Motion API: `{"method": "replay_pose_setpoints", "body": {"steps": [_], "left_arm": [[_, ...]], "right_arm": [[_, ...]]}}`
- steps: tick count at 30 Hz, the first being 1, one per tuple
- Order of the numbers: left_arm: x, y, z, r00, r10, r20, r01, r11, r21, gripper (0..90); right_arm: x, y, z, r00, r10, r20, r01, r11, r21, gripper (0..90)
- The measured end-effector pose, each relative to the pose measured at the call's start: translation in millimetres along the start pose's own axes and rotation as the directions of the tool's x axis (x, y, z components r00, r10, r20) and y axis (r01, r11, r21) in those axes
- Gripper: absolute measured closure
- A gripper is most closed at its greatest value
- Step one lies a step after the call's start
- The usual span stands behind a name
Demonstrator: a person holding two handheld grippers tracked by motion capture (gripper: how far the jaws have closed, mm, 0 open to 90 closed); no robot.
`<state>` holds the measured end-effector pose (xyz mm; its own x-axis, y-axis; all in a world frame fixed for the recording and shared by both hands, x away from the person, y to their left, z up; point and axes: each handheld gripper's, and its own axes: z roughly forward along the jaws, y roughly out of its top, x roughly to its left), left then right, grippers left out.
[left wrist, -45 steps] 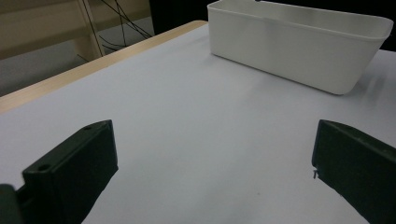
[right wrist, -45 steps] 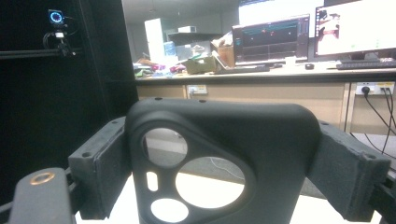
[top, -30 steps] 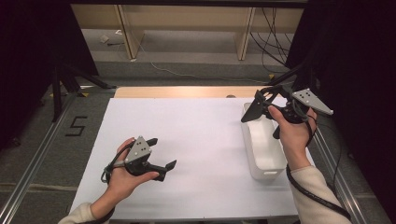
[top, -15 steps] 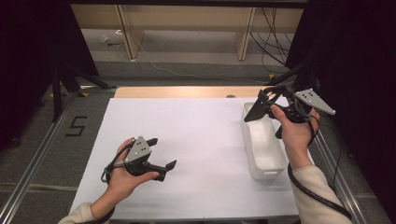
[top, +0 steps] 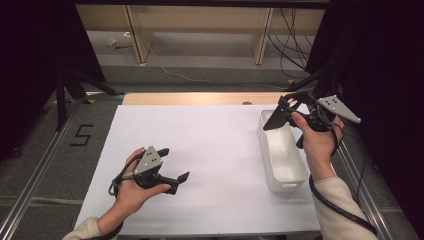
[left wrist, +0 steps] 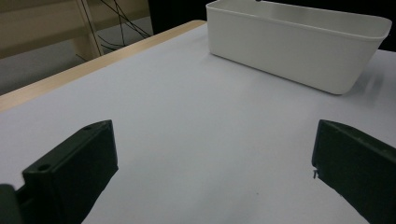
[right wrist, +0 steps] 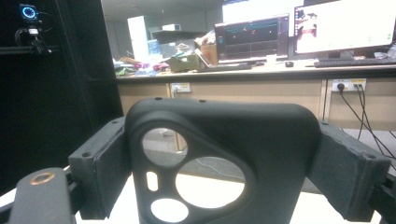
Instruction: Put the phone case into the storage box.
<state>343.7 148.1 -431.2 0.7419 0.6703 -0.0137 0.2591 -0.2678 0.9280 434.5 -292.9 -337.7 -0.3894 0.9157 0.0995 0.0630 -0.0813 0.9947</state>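
a: while the left gripper (top: 172,164) lay low over the white table (top: 220,150), how did its jaws stand?

b: they stood released, wide apart, with bare table sheet between them and nothing gripped. the person's left hand (top: 131,186) was wrapped round the body behind the jaws.

a: and what lay ahead of those jaws?

b: a white bin (left wrist: 289,42), well beyond the tips and toward the side of the right-hand jaw in the left gripper view. its long wall faced the jaws, and it rested flat on the sheet.

a: what about the right gripper (top: 284,114)?

b: it was held up by the right hand (top: 315,137), and its jaws were clenched on a black case (right wrist: 261,140). the case sat squarely between the two jaws, touching both pads, and rose above them. it had several rounded cutouts on the side toward the left-hand jaw in the right gripper view.

a: where was the bin relative to those jaws?

b: in the high view the jaws and the case hung above the bin's far end, clear of its rim.

a: anything past the case?

b: beyond the jaws stood a long wooden desk (right wrist: 261,74) with lit monitors (right wrist: 254,39) on it, far off.
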Motion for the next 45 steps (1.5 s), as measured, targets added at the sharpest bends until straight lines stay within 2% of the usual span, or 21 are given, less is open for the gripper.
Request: {"method": "replay_pose_setpoints", "body": {"steps": [21, 45], "left_arm": [[-0.3, 0.0, 0.3, 1.0, 0.001, 0.002, -0.001, 1.0, 0.002, 0.0], [-0.3, 0.1, 0.4, 1.0, 0.004, 0.0, -0.004, 1.0, 0.004, 0.0]], "right_arm": [[-6.9, -2.8, 0.9, 0.9998, 0.006, 0.019, -0.006, 1.0, 0.007, 15.3], [-15.2, -7.2, 4.6, 0.999, -0.008, 0.043, 0.007, 1.0, 0.025, 15.3]]}}
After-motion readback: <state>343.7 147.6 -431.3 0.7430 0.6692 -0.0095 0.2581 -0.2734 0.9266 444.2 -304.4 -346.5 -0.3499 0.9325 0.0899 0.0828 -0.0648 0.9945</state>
